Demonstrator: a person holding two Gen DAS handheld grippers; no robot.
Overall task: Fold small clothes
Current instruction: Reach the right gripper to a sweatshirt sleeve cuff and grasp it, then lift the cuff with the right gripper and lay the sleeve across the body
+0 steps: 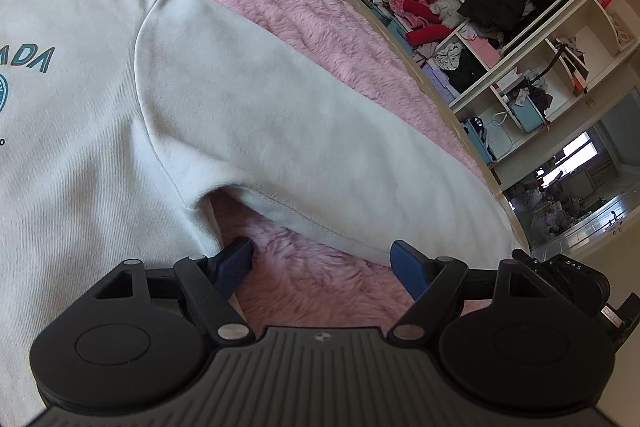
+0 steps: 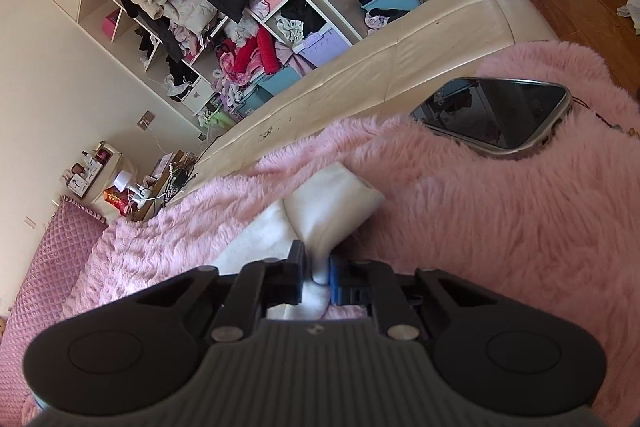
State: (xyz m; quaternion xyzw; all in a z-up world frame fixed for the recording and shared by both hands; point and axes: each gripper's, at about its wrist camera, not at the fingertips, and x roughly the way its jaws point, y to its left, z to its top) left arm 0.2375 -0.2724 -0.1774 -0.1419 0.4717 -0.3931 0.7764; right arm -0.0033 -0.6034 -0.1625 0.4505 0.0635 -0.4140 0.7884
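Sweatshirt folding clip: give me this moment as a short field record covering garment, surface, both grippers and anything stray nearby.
garment: pale sweatshirt, spread flat, printed side up
sleeve: sleeve stretched out sideways
surface: pink fluffy blanket
left gripper: left gripper open, low over the blanket below the armpit, holding nothing
right gripper: right gripper shut on a cuff of white fabric
stray item: phone, screen dark, lying on the blanket
background: open shelves piled with clothes
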